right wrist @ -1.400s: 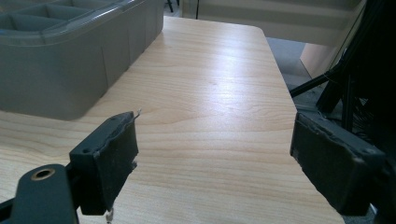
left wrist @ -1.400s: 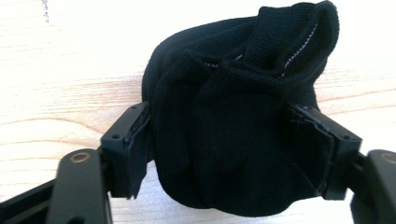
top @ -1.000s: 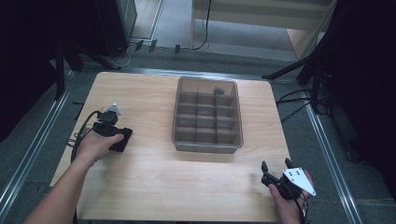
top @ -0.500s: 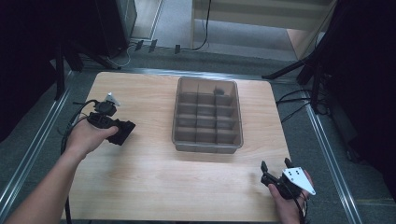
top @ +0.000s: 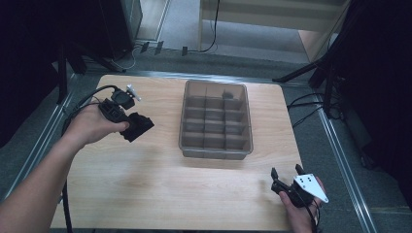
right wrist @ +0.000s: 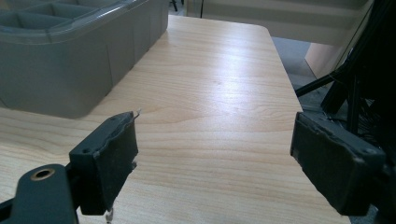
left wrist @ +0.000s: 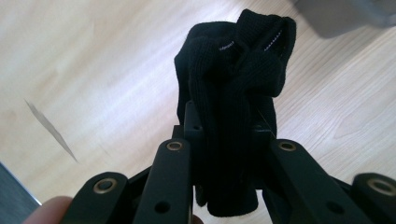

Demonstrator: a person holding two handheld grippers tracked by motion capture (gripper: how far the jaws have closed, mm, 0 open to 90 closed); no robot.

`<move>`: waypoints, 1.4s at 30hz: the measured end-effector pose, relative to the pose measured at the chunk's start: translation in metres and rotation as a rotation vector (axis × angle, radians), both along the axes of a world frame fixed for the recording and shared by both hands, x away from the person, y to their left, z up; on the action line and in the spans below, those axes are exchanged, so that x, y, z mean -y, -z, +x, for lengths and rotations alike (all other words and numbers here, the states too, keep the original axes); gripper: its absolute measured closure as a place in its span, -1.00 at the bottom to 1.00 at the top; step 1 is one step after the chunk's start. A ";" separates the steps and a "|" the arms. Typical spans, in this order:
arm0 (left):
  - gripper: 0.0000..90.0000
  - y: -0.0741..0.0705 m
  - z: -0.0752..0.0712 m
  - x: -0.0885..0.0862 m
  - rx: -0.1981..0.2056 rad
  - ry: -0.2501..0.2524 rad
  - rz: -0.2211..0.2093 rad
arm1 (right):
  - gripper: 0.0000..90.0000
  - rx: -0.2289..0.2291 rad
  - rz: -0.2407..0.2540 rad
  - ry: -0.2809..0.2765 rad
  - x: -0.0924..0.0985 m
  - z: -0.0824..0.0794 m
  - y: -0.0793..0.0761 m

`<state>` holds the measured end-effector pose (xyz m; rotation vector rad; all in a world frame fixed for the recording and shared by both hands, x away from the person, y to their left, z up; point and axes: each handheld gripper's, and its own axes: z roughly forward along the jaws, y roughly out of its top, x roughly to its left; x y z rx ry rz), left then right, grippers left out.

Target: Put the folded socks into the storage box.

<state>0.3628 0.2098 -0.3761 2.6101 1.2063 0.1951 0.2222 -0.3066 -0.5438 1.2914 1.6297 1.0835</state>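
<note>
My left gripper point(top: 137, 127) hangs over the table's left side, shut on a black knitted cloth bundle point(top: 140, 126). In the left gripper view the black cloth point(left wrist: 233, 84) stands up between the two jaws of that gripper point(left wrist: 229, 144), above bare wood. A grey divided bin point(top: 216, 145) sits at the table's middle, to the right of the cloth. One far compartment holds a dark item point(top: 227, 93). My right gripper point(top: 285, 175) rests near the front right corner, open with nothing between its pads point(right wrist: 109, 154).
The bin's near wall point(right wrist: 60, 65) rises at the left of the right gripper view, with the table's right edge point(right wrist: 285, 79) close by. Cables and stand legs point(top: 311, 73) lie on the floor beyond the table's right side.
My left gripper has risen and moved away from the person and to the right, toward the bin, carrying the black cloth. The right gripper has stayed put.
</note>
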 end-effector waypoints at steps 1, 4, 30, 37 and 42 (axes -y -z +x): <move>0.72 -0.004 0.001 0.003 0.002 0.026 0.004 | -0.67 0.000 -0.003 -0.001 0.000 0.000 0.000; 0.72 -0.013 0.002 0.016 0.032 0.128 0.040 | -0.66 0.000 -0.003 -0.002 0.000 0.000 0.000; 0.71 -0.015 0.013 0.111 0.144 0.500 0.048 | -0.67 -0.029 0.006 -0.046 0.000 0.003 0.001; 0.70 -0.008 0.019 0.130 0.140 0.522 0.031 | -0.67 -0.033 0.002 -0.050 0.000 0.004 0.001; 0.70 0.002 0.023 0.143 0.131 0.538 0.019 | -0.67 -0.034 0.006 -0.050 0.000 0.004 0.001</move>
